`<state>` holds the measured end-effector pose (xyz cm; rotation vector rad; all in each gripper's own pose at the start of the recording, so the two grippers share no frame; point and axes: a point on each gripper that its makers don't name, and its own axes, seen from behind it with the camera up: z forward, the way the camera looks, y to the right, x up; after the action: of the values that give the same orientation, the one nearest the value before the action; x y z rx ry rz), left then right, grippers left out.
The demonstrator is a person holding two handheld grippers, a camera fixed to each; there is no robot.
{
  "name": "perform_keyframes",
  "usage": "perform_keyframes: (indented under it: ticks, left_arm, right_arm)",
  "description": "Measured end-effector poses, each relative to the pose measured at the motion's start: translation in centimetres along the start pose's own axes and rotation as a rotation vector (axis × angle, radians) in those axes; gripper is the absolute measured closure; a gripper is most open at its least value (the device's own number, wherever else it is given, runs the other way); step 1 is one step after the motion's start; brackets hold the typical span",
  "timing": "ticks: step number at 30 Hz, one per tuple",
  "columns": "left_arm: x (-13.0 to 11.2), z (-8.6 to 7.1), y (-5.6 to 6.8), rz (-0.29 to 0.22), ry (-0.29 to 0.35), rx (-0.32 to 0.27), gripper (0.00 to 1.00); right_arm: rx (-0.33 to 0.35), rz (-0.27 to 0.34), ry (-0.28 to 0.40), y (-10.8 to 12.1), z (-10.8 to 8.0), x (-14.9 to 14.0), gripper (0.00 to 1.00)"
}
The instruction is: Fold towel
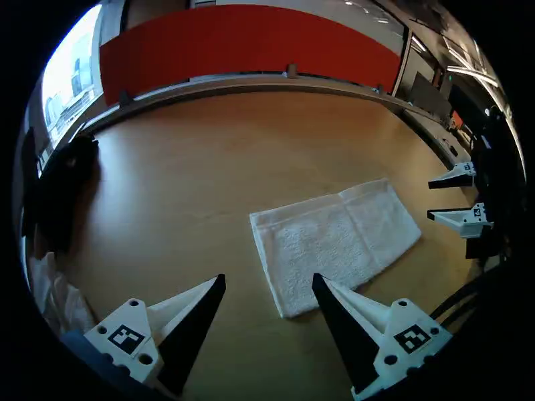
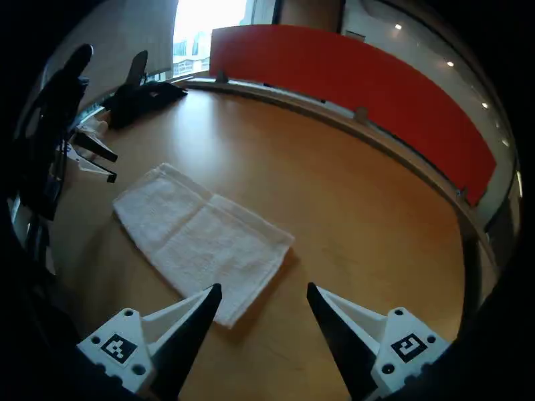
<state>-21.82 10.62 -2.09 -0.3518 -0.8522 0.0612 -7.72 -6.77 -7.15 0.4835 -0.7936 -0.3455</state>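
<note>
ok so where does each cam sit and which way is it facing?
Left gripper view: rides the left gripper, looking forward and down along its open fingers at the folded white terry towel on the light wooden table; right gripper at its right edge.
Right gripper view: rides the right gripper, open fingers at the bottom, towel ahead-left, left gripper at its left edge.
Shared: towel, table, long red partition panel behind; each sees the other gripper across the towel.
</note>
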Motion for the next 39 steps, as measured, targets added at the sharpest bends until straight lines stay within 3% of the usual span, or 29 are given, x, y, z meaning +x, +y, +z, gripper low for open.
perform_keyframes:
  ticks: [9, 31, 35, 39]
  left_arm:
    - [-0.6, -1.0, -0.3, -0.030, 0.010, 0.025, 0.04]
    - [-4.1, -5.8, -2.4, -0.143, 0.022, 0.125, 0.04]
    - [-4.5, -6.4, -2.5, -0.158, 0.024, 0.131, 0.04]
    - [-4.8, -7.0, -2.6, -0.166, 0.024, 0.137, 0.04]
  right_arm:
    - [0.022, -0.019, -0.012, -0.6, 0.1, -0.7, 0.01]
    - [0.111, -0.106, -0.054, -2.4, 1.5, -1.3, 0.04]
    - [0.125, -0.115, -0.076, -2.8, 1.8, -2.3, 0.07]
    - [0.151, -0.112, -0.107, -3.3, 2.0, -3.5, 0.17]
